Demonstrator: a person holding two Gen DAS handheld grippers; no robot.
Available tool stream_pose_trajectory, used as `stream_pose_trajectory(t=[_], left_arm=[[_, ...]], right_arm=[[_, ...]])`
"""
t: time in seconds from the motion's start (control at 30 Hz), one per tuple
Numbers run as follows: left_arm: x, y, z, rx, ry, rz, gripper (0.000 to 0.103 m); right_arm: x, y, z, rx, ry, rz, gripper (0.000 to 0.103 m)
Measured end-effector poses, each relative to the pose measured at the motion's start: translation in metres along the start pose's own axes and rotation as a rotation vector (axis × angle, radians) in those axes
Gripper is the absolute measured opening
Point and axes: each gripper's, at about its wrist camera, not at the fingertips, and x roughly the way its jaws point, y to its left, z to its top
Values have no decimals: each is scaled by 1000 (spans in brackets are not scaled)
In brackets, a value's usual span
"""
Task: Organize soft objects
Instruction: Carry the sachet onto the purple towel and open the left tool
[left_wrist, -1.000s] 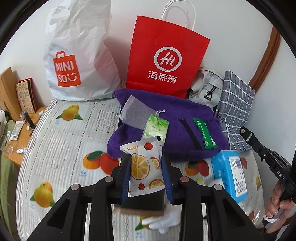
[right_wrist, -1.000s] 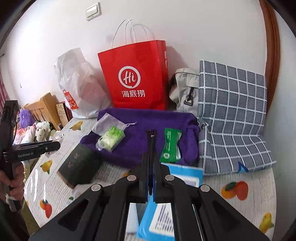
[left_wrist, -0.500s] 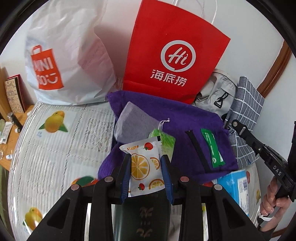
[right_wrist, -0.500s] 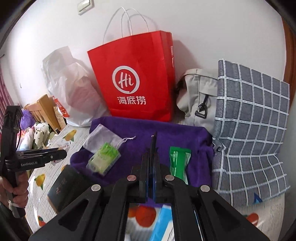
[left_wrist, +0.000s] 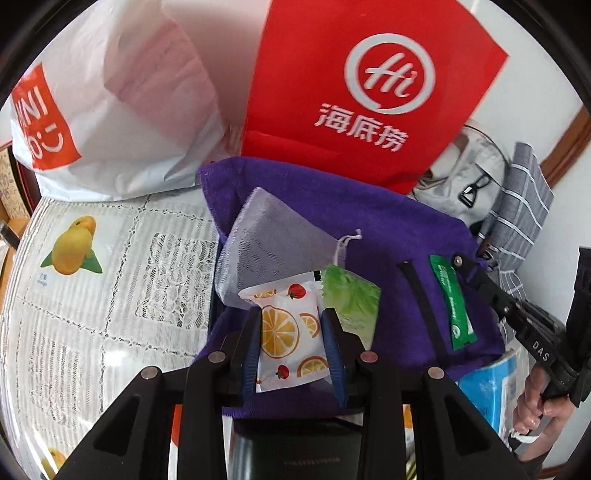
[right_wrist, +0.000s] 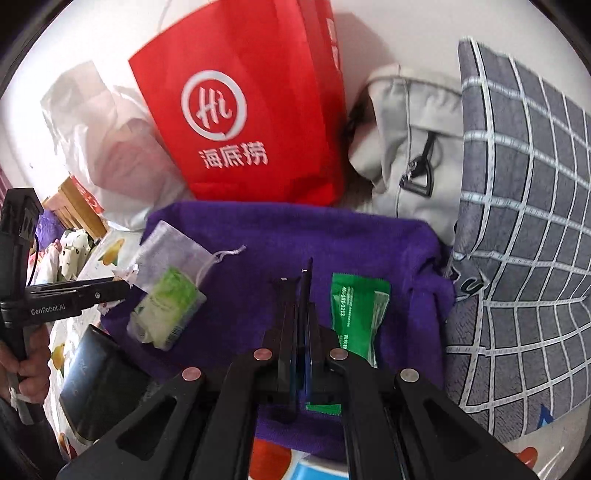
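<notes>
My left gripper (left_wrist: 290, 314) is shut on a white packet (left_wrist: 286, 328) printed with orange slices and strawberries, held just above the near left part of a purple towel (left_wrist: 388, 229). On the towel lie a grey mesh drawstring pouch (left_wrist: 269, 236), a pale green tissue pack (left_wrist: 351, 295), a thin black strip (left_wrist: 421, 295) and a green sachet (left_wrist: 452, 302). My right gripper (right_wrist: 299, 284) is shut with nothing in it, low over the towel (right_wrist: 295, 232) just left of the sachet (right_wrist: 358, 310). The left gripper (right_wrist: 118, 288) shows at the towel's left edge.
Against the wall stand a white plastic bag (left_wrist: 122, 103), a red paper bag (left_wrist: 369, 85), a grey backpack (right_wrist: 406, 147) and a grey checked cushion (right_wrist: 524, 221). A dark box (right_wrist: 99, 384) and a blue box (left_wrist: 491, 384) lie on the fruit-print cloth (left_wrist: 110, 277) near the towel.
Both grippers have moved forward and down towards the purple towel, which now fills more of both views. The left gripper still holds the fruit-print packet; the right stays shut.
</notes>
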Motion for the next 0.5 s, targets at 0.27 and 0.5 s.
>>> stream_pose_trajectory(t=[0.27, 0.5], left_arm=[[18, 8, -6, -35, 46, -73, 33], [12, 5, -3, -29, 30, -83, 48]], right_arm=[[24, -4, -3, 8, 74, 29, 3], [27, -6, -4, 18, 101, 42, 17]])
